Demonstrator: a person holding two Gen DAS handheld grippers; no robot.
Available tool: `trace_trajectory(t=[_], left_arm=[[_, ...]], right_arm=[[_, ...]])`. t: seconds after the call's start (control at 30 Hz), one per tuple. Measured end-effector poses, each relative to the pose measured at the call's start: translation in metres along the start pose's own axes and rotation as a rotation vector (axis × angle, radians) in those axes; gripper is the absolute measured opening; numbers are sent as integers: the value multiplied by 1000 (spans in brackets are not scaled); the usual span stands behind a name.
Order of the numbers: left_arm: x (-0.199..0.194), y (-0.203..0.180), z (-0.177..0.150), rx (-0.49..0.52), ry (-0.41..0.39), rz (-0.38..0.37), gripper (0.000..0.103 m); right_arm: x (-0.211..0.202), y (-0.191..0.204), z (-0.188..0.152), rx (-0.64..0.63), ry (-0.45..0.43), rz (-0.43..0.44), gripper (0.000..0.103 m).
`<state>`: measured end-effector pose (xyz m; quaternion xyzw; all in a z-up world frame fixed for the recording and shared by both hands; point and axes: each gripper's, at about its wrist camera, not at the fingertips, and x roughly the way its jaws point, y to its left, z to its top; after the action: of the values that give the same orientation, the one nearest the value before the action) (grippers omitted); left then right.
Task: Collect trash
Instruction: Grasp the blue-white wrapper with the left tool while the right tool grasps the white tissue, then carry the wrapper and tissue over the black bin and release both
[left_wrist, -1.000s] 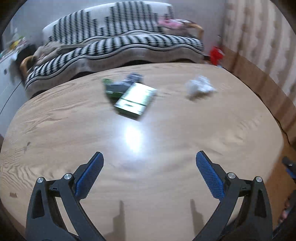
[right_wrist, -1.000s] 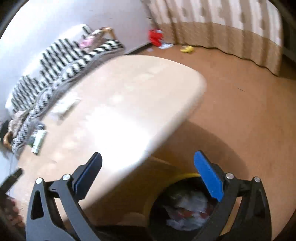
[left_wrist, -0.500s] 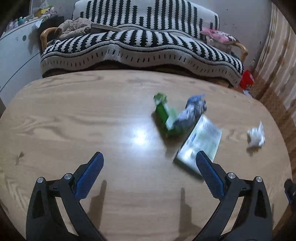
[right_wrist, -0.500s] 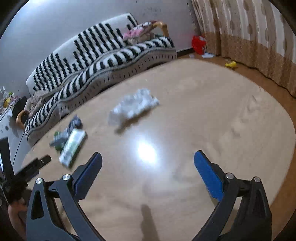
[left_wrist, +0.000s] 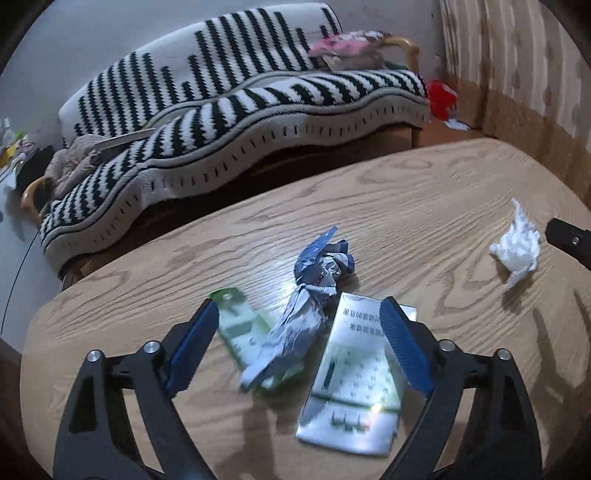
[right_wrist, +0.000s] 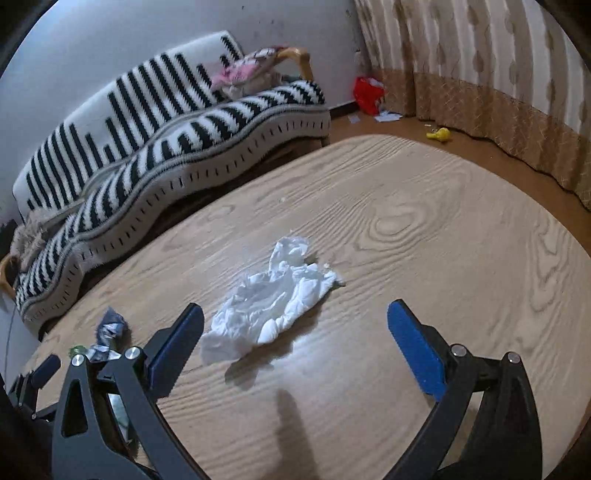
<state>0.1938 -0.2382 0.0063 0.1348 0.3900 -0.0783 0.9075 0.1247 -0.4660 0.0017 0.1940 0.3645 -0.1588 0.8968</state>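
Left gripper (left_wrist: 299, 345) narrowing, nothing pinched; crumpled foil wrapper (left_wrist: 308, 306) between jaws, long axis running ahead; right gripper (right_wrist: 295, 343) wide, white tissue (right_wrist: 275, 299) just ahead.

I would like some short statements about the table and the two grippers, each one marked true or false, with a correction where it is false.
1. The white crumpled tissue lies on the wooden table. True.
2. The right gripper is shut on the tissue. False: its jaws stand open and the tissue lies on the table ahead of them, not pinched.
3. The blue and silver crumpled wrapper lies partly on the green packet. True.
4. The left gripper holds the white printed packet. False: its jaws have just been closing but are open, pressing on nothing.
5. A plain red blanket covers the sofa. False: the sofa cover is striped black and white.
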Motion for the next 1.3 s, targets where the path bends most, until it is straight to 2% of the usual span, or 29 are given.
trace_trajectory(t=[0.13, 0.27, 0.37, 0.4, 0.43, 0.47, 0.5, 0.53, 0.67, 0.9, 1.3], left_arm=[[21, 4, 7, 21, 12, -7, 84], [33, 9, 13, -24, 25, -60, 72], [42, 2, 18, -21, 24, -100, 64], [44, -1, 18, -20, 23, -106, 56], [50, -2, 19, -28, 34, -120, 47], [55, -1, 21, -42, 47, -133, 33], [56, 1, 21, -65, 44, -138, 30], [57, 2, 22, -92, 46, -142, 30], [55, 7, 22, -162, 66, -173, 28], [35, 10, 28, -183, 33, -118, 28], [-3, 17, 41, -209, -16, -177, 28]], right_arm=[[23, 11, 6, -46, 29, -4, 96], [38, 17, 7, -64, 47, -4, 96], [48, 22, 7, -99, 47, -28, 96], [51, 23, 7, -109, 50, -32, 95], [55, 24, 6, -120, 63, -28, 87], [57, 25, 6, -127, 78, -23, 77], [56, 26, 7, -140, 67, -25, 71], [54, 28, 6, -152, 65, -13, 46], [50, 26, 6, -130, 57, 16, 27], [39, 20, 7, -95, 54, 70, 22], [14, 13, 8, -51, 39, 132, 21]])
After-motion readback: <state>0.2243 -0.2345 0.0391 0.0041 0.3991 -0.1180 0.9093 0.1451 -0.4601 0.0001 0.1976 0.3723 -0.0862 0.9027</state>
